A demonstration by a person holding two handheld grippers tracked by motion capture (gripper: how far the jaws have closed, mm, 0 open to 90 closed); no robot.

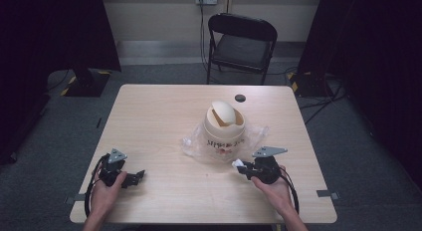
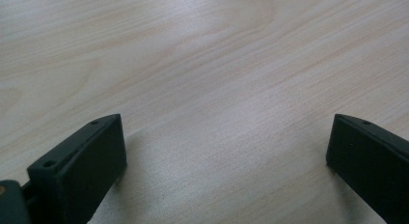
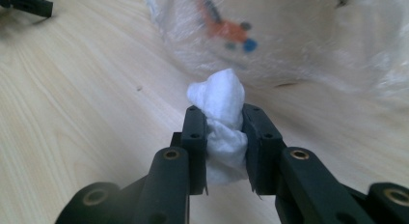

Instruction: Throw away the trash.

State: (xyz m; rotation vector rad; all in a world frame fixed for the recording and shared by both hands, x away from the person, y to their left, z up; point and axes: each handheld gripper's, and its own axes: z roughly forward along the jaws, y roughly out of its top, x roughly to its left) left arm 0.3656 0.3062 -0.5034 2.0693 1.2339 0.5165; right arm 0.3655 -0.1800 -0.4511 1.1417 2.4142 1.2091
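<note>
Blurred print on the plastic bag (image 3: 270, 35) (orange, blue blotches), unreadable.

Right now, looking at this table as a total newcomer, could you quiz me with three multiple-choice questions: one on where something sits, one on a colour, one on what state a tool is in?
1. Where does the small bin stand?
A. On the clear plastic bag, on the table
B. On the black chair
C. In the person's left hand

2. What colour is the wad in the right gripper?
A. Red
B. White
C. Black

3. How is the left gripper set?
A. Shut on a wad
B. Shut on nothing
C. Open, bare wood between its jaws

Answers:
1. A: the high view shows the cream bin on crinkled plastic, right of the table's centre.
2. B: the right gripper view shows a white tissue-like wad pinched between the jaws.
3. C: the left gripper view shows the jaws wide apart over the tabletop.
</note>
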